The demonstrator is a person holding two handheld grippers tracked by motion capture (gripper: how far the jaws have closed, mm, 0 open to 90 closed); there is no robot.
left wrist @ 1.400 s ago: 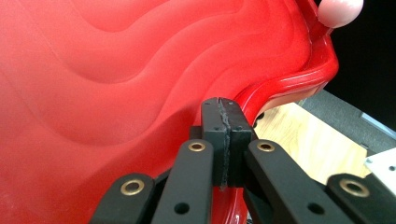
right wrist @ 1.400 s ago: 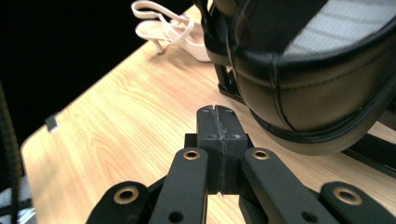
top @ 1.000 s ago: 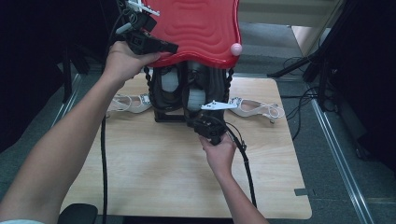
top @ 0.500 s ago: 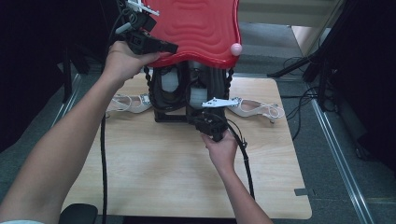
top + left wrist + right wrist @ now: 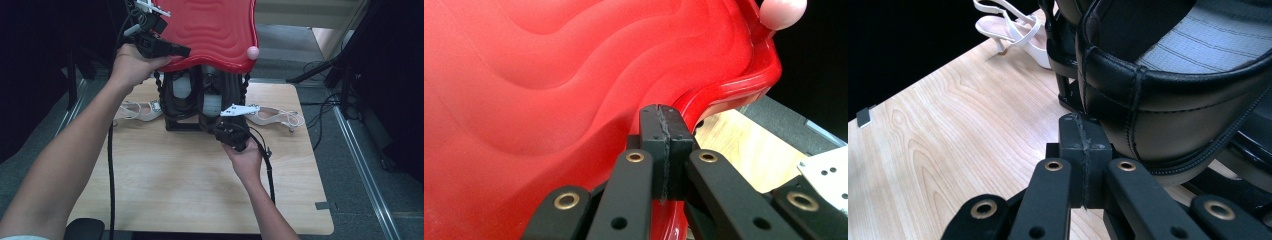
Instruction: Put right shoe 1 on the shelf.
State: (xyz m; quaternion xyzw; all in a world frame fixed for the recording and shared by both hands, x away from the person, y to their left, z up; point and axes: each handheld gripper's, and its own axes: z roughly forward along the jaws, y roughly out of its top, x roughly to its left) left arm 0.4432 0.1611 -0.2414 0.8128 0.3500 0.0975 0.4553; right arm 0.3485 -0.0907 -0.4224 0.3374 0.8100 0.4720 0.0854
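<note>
L tongs [image 5: 663,150], jaws pressed together, sit against the raised red lid [image 5: 210,30] at its edge; whether they pinch it can't be told. R tongs [image 5: 1083,160], also closed, empty, just beside black shoe [image 5: 1158,100] in rack on desk [image 5: 190,185]. White sandals [image 5: 277,117] flank rack.

- We count one wavy red plastic lid [image 5: 210,30], raised over the table's far side, with one round pale pink knob [image 5: 253,52] at its rim.
- We count two white strappy sandals, one at the left [image 5: 136,110] and one at the right [image 5: 277,116].
- We count two black shoes with grey insoles [image 5: 200,95] standing in one black rack.
- We count two black two-jaw grippers, left [image 5: 165,48] and right [image 5: 231,135].
- We count one light wooden table [image 5: 165,185].
</note>
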